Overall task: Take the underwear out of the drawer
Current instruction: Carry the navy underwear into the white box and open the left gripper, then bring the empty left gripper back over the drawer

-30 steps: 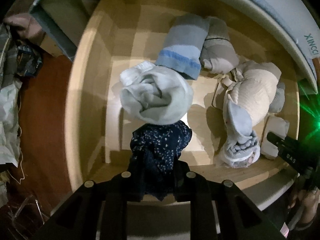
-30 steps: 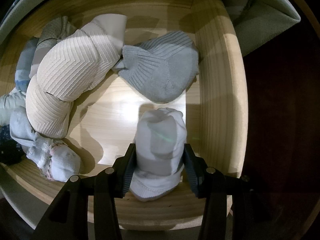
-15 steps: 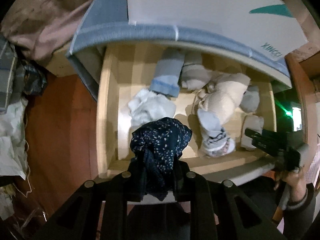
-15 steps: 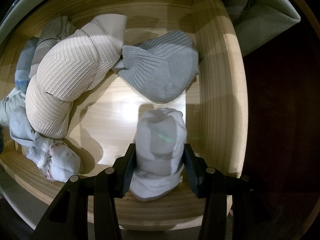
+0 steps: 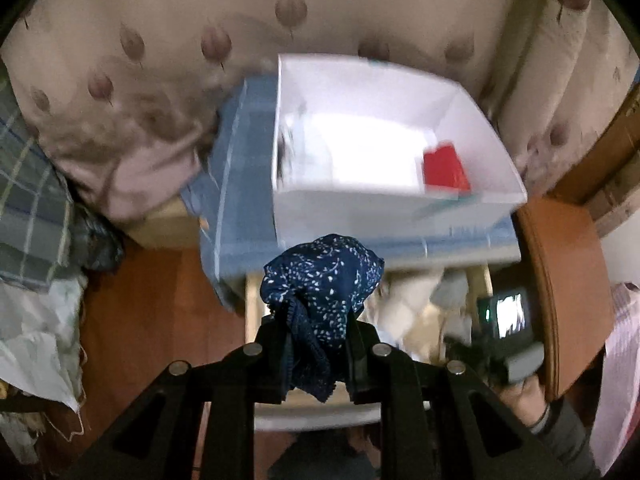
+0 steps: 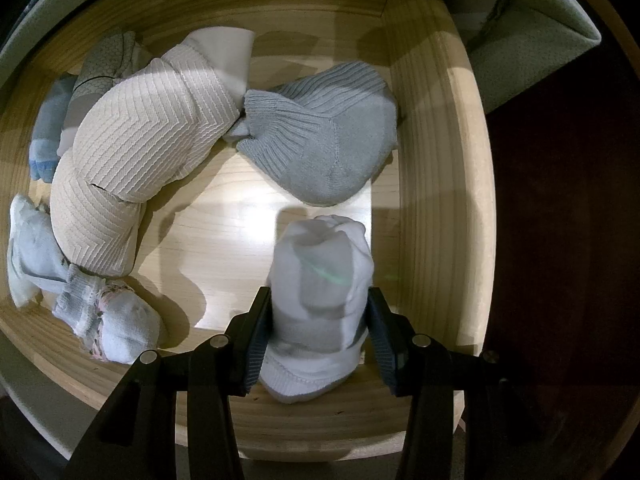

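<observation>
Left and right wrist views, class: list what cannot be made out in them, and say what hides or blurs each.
- Left wrist view: the drawer's contents, hidden by the navy patterned underwear in the left gripper.
- Left wrist view: the red item in the white box, blurred by motion.
- Right wrist view: the lower end of the white sock roll, hidden between the right gripper's fingers.

White box [image 5: 384, 200], red item [image 5: 446, 170], leaf-print quilt [image 5: 160, 60], plaid cloth [image 5: 28, 200]
</observation>
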`<state>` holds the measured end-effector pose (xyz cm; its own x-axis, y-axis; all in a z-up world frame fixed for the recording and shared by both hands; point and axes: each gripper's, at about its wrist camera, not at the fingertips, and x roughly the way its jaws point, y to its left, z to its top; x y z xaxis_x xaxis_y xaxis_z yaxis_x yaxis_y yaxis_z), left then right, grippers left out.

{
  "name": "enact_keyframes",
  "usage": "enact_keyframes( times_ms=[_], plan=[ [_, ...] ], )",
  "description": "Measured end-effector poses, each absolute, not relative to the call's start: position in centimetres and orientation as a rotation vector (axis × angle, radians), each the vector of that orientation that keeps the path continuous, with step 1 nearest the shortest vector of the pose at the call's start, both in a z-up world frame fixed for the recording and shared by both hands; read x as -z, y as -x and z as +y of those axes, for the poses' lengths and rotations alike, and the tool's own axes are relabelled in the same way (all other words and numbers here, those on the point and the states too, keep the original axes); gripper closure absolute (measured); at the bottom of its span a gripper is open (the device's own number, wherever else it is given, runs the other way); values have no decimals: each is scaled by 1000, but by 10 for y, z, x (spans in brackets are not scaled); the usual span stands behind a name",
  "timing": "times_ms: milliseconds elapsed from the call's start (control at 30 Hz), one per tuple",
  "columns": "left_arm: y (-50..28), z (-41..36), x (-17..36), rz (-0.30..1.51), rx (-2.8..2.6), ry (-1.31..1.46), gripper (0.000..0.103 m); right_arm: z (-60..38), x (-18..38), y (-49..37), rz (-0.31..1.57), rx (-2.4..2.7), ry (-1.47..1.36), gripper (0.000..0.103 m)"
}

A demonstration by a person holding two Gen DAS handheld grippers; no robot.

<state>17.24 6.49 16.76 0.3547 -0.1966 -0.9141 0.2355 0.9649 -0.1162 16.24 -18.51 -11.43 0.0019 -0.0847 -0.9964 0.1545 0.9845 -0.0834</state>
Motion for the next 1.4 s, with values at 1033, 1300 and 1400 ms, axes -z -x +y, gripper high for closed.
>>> enact_keyframes(
  times_ms=[1033, 1300, 1400],
  plan=[
    [-310, -19, -102, 1174, 190, -213, 76, -185, 115, -163, 1561, 190, -40, 59],
    [-301, -13, -116, 1165, 214, -193, 58, -185, 115, -163, 1561, 190, -39, 59],
    [-290, -7, -128, 1134, 212, -199, 58, -185, 115, -163, 1562, 191, -39, 59]
  ],
)
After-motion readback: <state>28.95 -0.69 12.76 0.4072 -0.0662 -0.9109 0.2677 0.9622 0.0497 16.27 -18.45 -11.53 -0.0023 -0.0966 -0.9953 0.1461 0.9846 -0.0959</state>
